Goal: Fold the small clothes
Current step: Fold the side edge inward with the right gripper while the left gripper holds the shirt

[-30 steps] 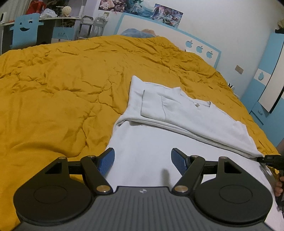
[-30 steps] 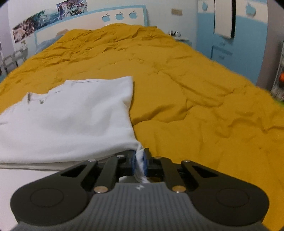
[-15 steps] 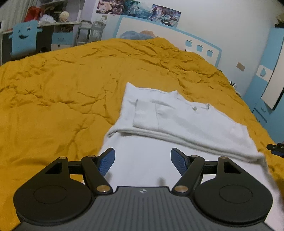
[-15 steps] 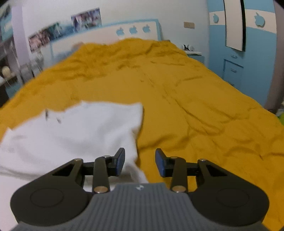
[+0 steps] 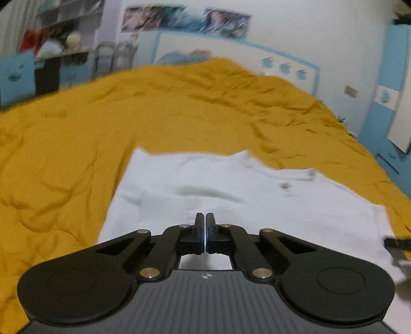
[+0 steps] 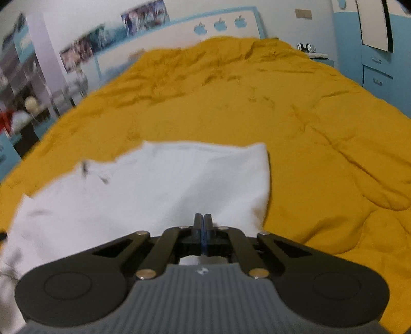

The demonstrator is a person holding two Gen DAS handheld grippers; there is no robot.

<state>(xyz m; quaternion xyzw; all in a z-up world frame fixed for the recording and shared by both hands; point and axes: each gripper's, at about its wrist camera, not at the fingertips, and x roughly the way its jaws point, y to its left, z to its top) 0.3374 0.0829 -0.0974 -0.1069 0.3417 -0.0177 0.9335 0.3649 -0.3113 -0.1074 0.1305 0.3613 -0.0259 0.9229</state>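
Lying folded on a mustard-yellow quilt [image 5: 77,159], a white T-shirt [image 5: 231,190] fills the lower middle of the left wrist view – its neckline with a small label sits right of centre. The left tool [image 5: 205,218] at the bottom centre has just snapped closed; its jaws meet with nothing between them, above the cloth. In the right wrist view the same shirt [image 6: 154,190] spreads across the lower left, its right edge running down the middle of the frame. The right tool [image 6: 203,219], bottom centre, has likewise just closed on nothing, pads together. A white headboard [image 6: 179,38] with blue apple shapes and posters [image 5: 185,19] line the top; blue drawers [image 6: 377,74] stand at upper right. Both views are blurred.
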